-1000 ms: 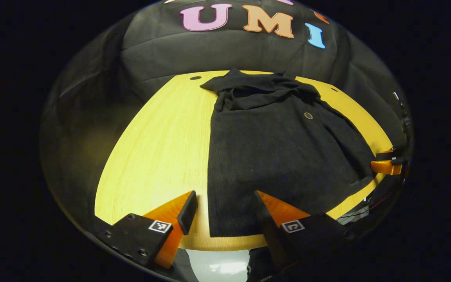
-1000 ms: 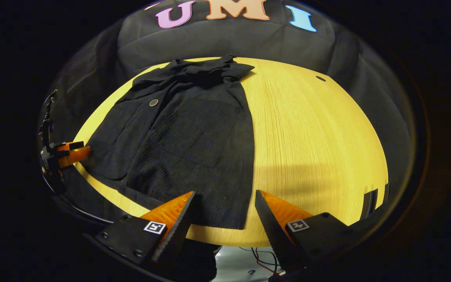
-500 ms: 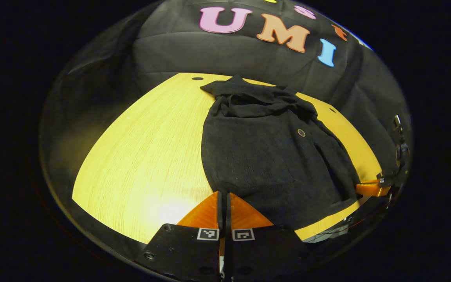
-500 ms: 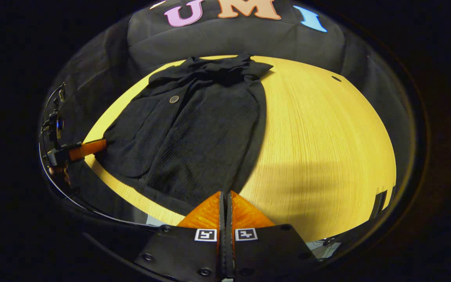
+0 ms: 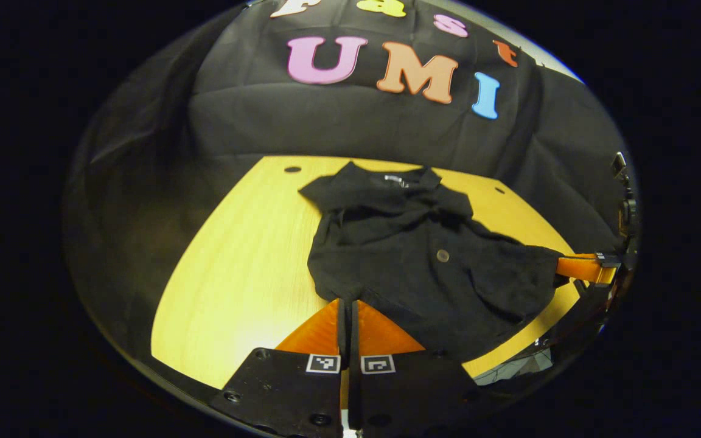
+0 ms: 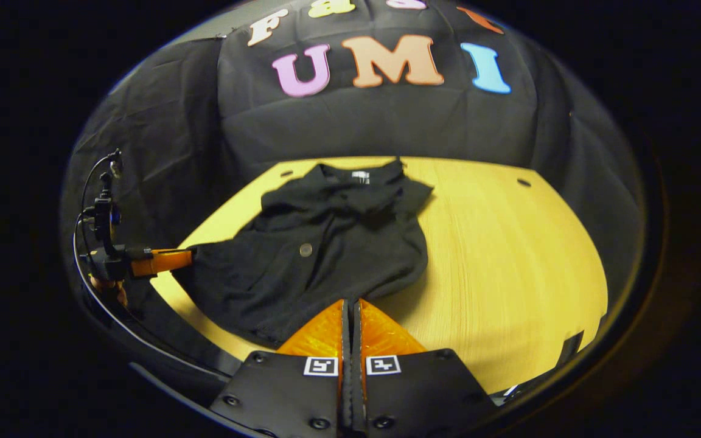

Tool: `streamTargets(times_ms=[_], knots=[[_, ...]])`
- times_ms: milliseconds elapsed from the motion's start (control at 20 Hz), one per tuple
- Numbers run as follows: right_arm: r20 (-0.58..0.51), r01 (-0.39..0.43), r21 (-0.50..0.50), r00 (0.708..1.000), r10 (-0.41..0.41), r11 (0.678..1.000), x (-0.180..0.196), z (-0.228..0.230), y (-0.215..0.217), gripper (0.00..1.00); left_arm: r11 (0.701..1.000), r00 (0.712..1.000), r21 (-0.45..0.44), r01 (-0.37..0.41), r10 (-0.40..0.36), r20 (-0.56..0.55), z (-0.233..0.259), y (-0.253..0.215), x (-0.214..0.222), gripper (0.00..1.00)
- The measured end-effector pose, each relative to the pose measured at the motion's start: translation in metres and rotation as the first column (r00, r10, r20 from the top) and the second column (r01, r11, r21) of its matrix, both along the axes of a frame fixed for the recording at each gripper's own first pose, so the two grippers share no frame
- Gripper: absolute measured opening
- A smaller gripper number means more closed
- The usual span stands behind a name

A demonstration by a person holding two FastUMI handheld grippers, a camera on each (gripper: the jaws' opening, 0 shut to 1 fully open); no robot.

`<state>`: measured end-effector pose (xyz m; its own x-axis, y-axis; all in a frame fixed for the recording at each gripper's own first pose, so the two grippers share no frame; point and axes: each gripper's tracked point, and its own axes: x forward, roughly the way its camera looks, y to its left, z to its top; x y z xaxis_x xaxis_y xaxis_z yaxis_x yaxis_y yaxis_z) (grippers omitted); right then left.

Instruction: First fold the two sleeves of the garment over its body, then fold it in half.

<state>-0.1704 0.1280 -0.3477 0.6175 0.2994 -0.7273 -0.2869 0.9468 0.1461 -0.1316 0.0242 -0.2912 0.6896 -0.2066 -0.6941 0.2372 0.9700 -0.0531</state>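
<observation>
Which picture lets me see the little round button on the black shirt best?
The left gripper view shows the button best: it sits near the middle of the black shirt, pale against the dark cloth. The right gripper view shows the same button too, just as small, on the shirt's front, left of the middle.

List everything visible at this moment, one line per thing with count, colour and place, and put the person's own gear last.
Garment: one, black, spread on the table with its collar toward the far edge; its near hem is raised at two corners.
Button: one, pale metal, on the garment's front.
Table: one, yellow wood grain, under the garment.
Holes in the table: two seen near the far edge, dark.
Booth wall: one, black cloth, behind the table.
Left gripper: one, jaws closed on the garment's near hem corner.
Right gripper: one, jaws closed on the other near hem corner.
</observation>
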Motion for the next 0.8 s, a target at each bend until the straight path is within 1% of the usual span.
streamTargets(times_ms=[150, 300, 400, 550, 700, 800], knots=[[0.113, 0.005, 0.005, 0.994, -0.005, 1.000, 0.028, 0.044, 0.005, 0.02, 0.999, 0.996, 0.031, 0.037, -0.039, 0.076, 0.035, 0.002, 0.034, 0.00], [0.202, 0.012, 0.011, 0.979, -0.014, 1.000, 0.057, 0.076, 0.009, 0.02, 0.998, 0.989, 0.026, 0.049, -0.052, 0.139, 0.065, 0.003, 0.069, 0.00], [0.233, 0.018, 0.027, 0.972, -0.024, 0.999, 0.075, 0.090, 0.014, 0.02, 0.998, 0.983, 0.035, 0.047, -0.053, 0.175, 0.078, 0.007, 0.090, 0.00], [0.272, 0.019, 0.060, 0.962, -0.035, 0.998, 0.106, 0.104, 0.020, 0.02, 0.997, 0.983, 0.070, 0.031, -0.043, 0.178, 0.083, 0.015, 0.120, 0.00], [0.293, 0.020, 0.065, 0.955, -0.039, 0.998, 0.140, 0.110, 0.019, 0.02, 0.998, 0.982, 0.066, 0.014, -0.026, 0.187, 0.091, 0.013, 0.149, 0.00], [0.301, 0.032, 0.097, 0.952, -0.060, 0.995, 0.165, 0.115, 0.018, 0.04, 0.997, 0.980, 0.072, -0.002, -0.013, 0.199, 0.095, 0.011, 0.172, 0.00]])
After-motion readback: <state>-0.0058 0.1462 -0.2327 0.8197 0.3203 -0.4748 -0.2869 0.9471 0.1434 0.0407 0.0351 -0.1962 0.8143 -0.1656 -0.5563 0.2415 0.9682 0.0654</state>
